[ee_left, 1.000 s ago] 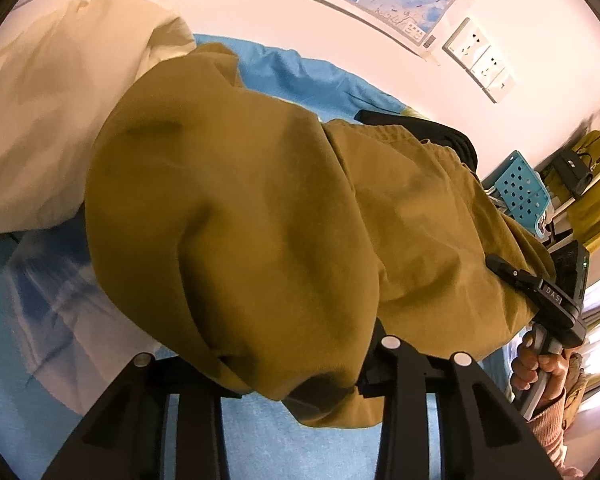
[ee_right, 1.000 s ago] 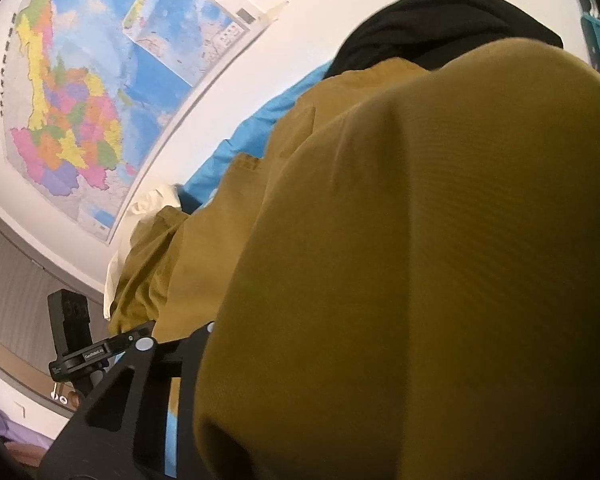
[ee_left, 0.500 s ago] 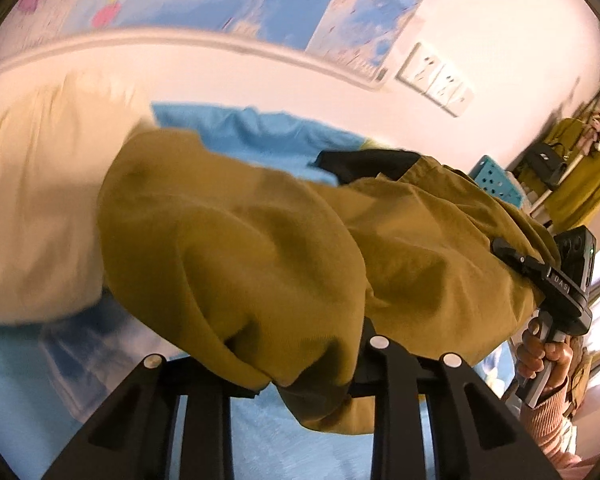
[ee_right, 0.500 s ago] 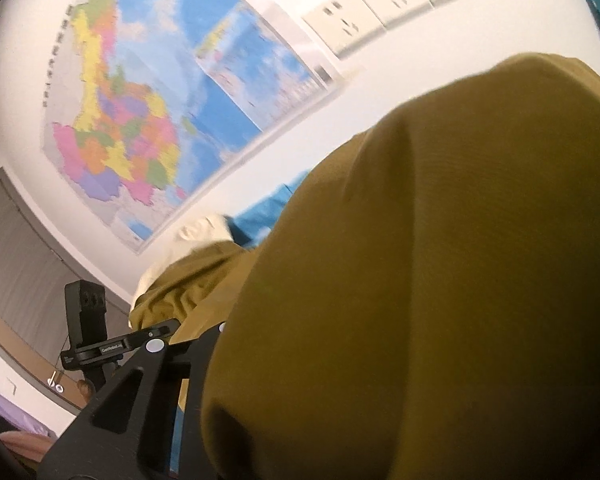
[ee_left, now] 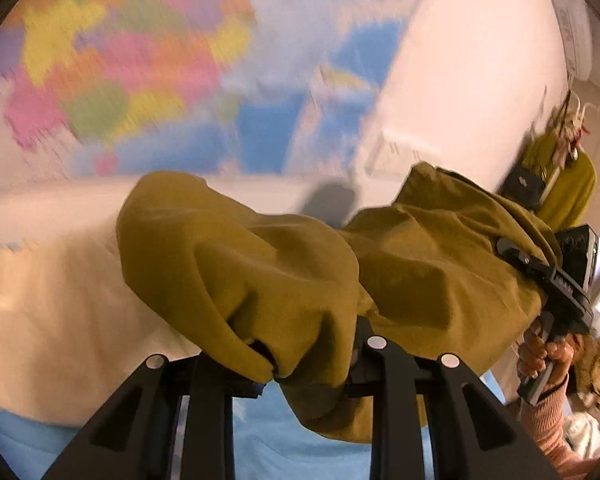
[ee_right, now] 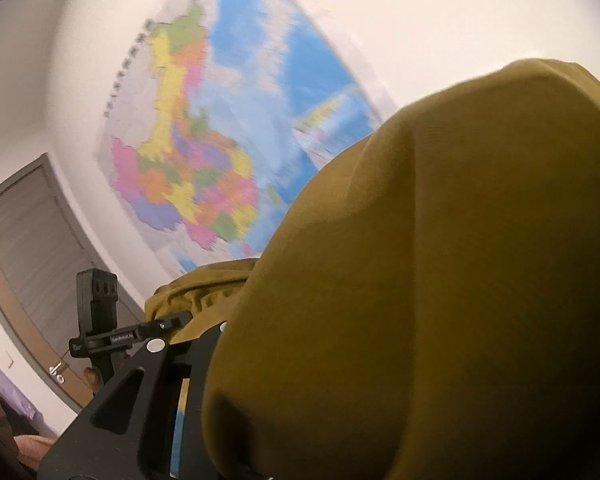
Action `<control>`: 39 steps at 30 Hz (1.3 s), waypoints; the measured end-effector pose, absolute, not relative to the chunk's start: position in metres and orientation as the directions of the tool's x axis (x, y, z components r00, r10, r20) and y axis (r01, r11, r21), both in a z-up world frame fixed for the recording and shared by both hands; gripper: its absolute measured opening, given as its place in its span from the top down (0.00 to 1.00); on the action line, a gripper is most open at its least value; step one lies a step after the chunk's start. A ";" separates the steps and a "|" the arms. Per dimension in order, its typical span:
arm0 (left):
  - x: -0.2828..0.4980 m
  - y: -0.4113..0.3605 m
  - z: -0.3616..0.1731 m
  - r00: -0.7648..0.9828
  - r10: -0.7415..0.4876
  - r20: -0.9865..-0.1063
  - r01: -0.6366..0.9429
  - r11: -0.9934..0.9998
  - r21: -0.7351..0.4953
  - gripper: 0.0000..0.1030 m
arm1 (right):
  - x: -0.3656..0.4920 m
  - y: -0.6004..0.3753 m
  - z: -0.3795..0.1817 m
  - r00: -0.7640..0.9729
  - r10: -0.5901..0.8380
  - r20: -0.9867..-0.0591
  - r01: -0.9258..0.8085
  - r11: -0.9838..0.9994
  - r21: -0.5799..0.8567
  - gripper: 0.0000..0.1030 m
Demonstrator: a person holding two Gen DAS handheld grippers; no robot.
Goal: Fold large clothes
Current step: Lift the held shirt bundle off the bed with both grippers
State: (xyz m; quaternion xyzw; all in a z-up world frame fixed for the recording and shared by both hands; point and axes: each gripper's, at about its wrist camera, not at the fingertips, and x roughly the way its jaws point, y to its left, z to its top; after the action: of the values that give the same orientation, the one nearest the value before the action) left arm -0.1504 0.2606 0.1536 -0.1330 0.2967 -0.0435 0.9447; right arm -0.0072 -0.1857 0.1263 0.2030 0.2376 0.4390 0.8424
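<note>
The left gripper (ee_left: 300, 364) sits at the bottom middle of the left wrist view. Its two black fingers (ee_left: 388, 408) are pressed together on a bunch of the mustard cloth (ee_left: 260, 272), which puffs up over them and hides the tips. The cloth stretches across the middle of the frame to the right edge. There it reaches the right gripper (ee_left: 540, 276), held by a hand (ee_left: 548, 356) in a pink sleeve. The cloth covers its tips too.

Under the cloth, at the bottom, is a light blue sheet (ee_left: 268, 452). On the left is a cream blanket (ee_left: 60, 300). Above is a blurry wall map (ee_left: 140, 60) full of colors. In the upper right a green garment (ee_left: 568, 188) hangs by the wall.

In the right wrist view the mustard cloth (ee_right: 440, 280) fills the whole right and lower part of the frame. It blocks almost everything and hides the right gripper's tips, so I cannot tell how its jaws stand. Only one black finger (ee_right: 148, 392) shows, at the lower left. Just past it, on the left, is the left gripper (ee_right: 172, 320) with more cloth bunched on it. Behind are the wall map (ee_right: 220, 140) and a gray door (ee_right: 32, 248) at the left edge.
</note>
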 end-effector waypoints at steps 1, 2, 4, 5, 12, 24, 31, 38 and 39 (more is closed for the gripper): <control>-0.156 0.272 0.167 0.841 -0.130 -0.525 -0.013 0.965 -0.260 0.77 | -0.005 -0.176 0.135 0.493 0.845 -0.208 -0.664 0.520 0.538 0.75; -0.163 0.282 0.177 0.855 -0.105 -0.507 -0.030 0.968 -0.250 0.77 | -0.007 -0.168 0.142 0.485 0.853 -0.193 -0.680 0.506 0.530 0.75; -0.173 0.303 0.194 0.876 -0.049 -0.480 -0.070 0.971 -0.227 0.77 | -0.002 -0.143 0.157 0.454 0.875 -0.168 -0.716 0.471 0.515 0.75; -0.178 0.316 0.203 0.884 -0.014 -0.467 -0.099 0.971 -0.217 0.77 | 0.001 -0.125 0.164 0.433 0.888 -0.156 -0.736 0.448 0.508 0.75; -0.208 0.419 0.225 0.886 0.197 -0.419 -0.292 0.940 -0.175 0.76 | 0.017 0.005 0.174 0.304 0.941 -0.146 -0.805 0.336 0.488 0.75; -0.240 0.602 0.177 0.817 0.410 -0.405 -0.536 0.798 -0.274 0.76 | -0.008 0.175 0.099 0.104 0.953 -0.285 -0.855 0.233 0.464 0.75; -0.264 0.661 0.057 0.758 0.395 -0.519 -0.611 0.708 -0.353 0.68 | -0.028 0.211 0.007 -0.042 0.884 -0.466 -0.822 0.235 0.519 0.70; -0.298 0.664 0.032 0.741 0.382 -0.552 -0.630 0.681 -0.373 0.51 | -0.038 0.167 0.000 -0.070 0.865 -0.497 -0.829 0.227 0.512 0.40; -0.299 0.664 0.027 0.732 0.380 -0.565 -0.635 0.682 -0.364 0.49 | -0.039 0.157 -0.002 -0.084 0.860 -0.504 -0.828 0.221 0.516 0.39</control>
State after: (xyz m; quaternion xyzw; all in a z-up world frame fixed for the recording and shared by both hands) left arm -0.2995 0.6644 0.0273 -0.2782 0.2286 0.2857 0.8881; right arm -0.0389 0.1570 -0.0015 0.0205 0.3913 0.6238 0.6763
